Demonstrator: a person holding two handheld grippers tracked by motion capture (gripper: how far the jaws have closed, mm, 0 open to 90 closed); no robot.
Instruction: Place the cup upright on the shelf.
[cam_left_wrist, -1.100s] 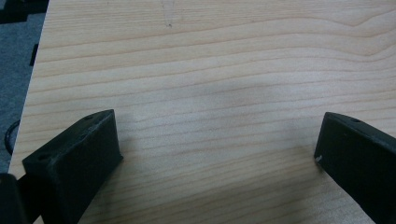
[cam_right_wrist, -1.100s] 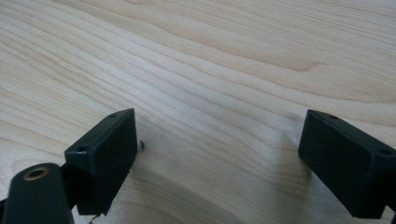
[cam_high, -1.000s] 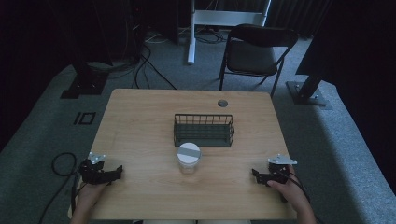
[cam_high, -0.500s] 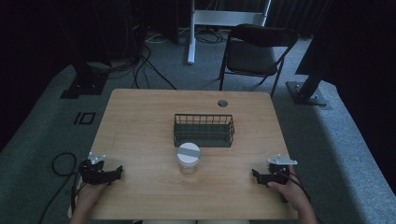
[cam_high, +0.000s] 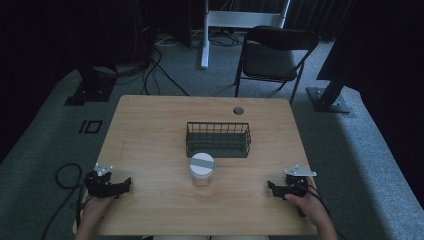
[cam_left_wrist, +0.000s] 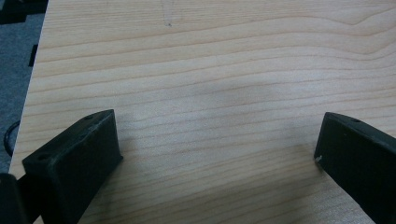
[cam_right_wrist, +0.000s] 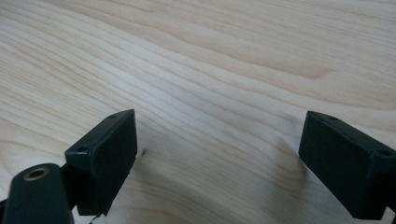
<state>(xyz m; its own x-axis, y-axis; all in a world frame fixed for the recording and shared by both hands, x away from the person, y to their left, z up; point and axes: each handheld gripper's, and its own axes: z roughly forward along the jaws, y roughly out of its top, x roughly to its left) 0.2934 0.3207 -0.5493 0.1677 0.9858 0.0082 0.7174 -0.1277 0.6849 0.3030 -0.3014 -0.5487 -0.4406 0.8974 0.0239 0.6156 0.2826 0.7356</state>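
A clear jar with a white lid (cam_high: 202, 169) stands in the middle of the wooden table (cam_high: 150, 135), just in front of a dark wire basket (cam_high: 218, 139). My left gripper (cam_high: 124, 185) rests at the table's front left corner, held by a hand, jaws pointing toward the jar. My right gripper (cam_high: 271, 187) rests at the front right, also aimed inward. In the left gripper view the left gripper (cam_left_wrist: 217, 149) is open over bare wood. In the right gripper view the right gripper (cam_right_wrist: 219, 154) is open, with nothing between its jaws.
A small round grommet hole (cam_high: 238, 110) sits near the table's far edge. Behind the table stands a black folding chair (cam_high: 272, 52). Cables (cam_high: 65, 175) trail on the grey floor at the left. A dark stand base (cam_high: 327, 97) lies at the far right.
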